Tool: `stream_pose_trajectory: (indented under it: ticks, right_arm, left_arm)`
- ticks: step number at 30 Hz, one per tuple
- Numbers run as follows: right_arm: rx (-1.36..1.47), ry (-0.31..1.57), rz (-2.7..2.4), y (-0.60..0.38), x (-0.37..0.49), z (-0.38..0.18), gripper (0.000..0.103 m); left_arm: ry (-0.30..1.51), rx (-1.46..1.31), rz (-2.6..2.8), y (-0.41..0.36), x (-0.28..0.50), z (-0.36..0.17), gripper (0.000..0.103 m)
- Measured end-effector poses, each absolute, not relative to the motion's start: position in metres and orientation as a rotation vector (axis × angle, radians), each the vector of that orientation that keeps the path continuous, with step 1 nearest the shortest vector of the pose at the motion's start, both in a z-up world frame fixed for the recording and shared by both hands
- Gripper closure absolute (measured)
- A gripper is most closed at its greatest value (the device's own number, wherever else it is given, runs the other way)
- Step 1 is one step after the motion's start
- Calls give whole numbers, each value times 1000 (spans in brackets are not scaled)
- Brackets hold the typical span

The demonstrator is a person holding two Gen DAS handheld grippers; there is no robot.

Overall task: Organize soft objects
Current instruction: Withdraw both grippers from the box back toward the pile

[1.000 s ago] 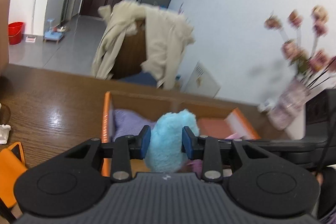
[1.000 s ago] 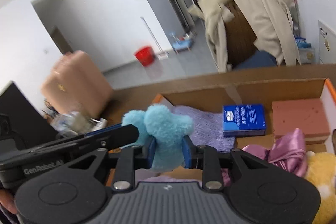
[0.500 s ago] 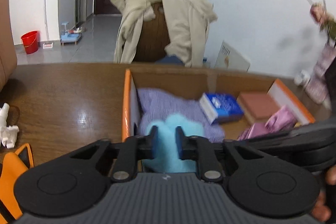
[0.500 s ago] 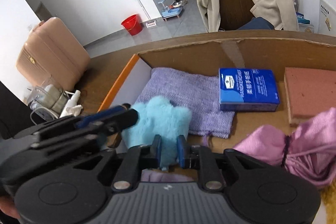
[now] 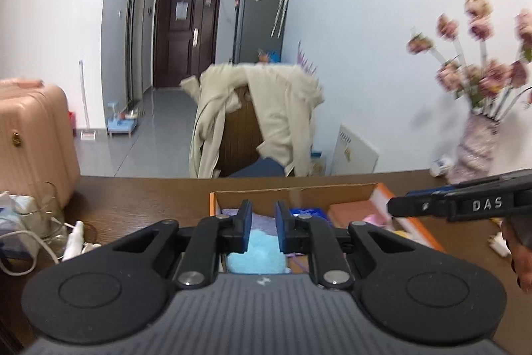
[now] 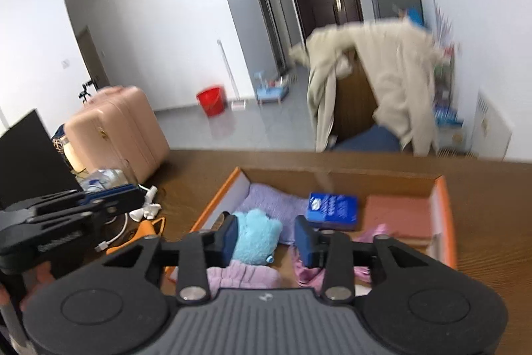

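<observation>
While the fluffy light-blue plush toy (image 6: 255, 236) lies in the orange-edged cardboard box (image 6: 445, 205), both grippers, left gripper (image 5: 260, 227) and right gripper (image 6: 266, 237), gape empty; it looks light, squashy, best pinched mid-body.

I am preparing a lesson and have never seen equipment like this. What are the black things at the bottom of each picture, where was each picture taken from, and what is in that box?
There is no robot here. A person holds a two-finger gripping tool in each hand, and a wide-angle camera on each tool looks forward along its fingers. One picture is from the left tool, the other from the right.

The left gripper and the right gripper both have their fingers apart and hold nothing. In the right view the left tool shows at the left edge.

On the wooden table stands an open cardboard box. Inside lie a fluffy blue plush toy, a purple cloth, a blue packet, a reddish-pink flat block and some pink fabric. The plush rests in the box, free of both grippers.

Beside the box are cables and a white charger.
</observation>
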State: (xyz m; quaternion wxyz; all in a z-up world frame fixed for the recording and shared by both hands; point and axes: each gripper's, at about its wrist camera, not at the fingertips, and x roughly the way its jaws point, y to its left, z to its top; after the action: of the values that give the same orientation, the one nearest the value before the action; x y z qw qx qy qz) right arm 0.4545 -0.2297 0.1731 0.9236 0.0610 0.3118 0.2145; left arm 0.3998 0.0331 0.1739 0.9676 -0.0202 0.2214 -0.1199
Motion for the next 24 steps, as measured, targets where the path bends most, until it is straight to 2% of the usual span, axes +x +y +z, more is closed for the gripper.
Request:
stream_pose_trajectory:
  ticks: [3,5,6,7,8,11,13,17,19,24]
  right_arm:
    - [82,591,439,-241,414,185,54]
    - [63,549,433,-248,385,187,51]
    - [54,523,435,-251,369,186,49]
    - [47,500,439,-253,354,183,47]
    - [42,488,442,-253,342,180,44]
    - [25,474,444,-254,304,166,42]
    - [16,452,445,-253,277,153,40]
    - [-7,406,428,-250,227,126,31]
    - [-16,380,405,-250,202,111,27]
    - [76,428,407,-257,162,77,25]
  left_arm:
    - [419,-36,-253,33,357,182,85]
    - [398,-26,-248,33,328,183,80]
    - [384,-33,-246,33,311,181,74]
    - [370,-42,-246,34,296,178,63]
    - [356,-49,-246,33,281,174,59]
    - [331,-53,-229,28,243,160,54]
    - [326,-82,-227,25,216,148,45]
    - [337,-119,-212,18,172,121,36]
    - [359,-140,-208,17,152,107,27]
    - [445,-120,-227,8,128,78,25]
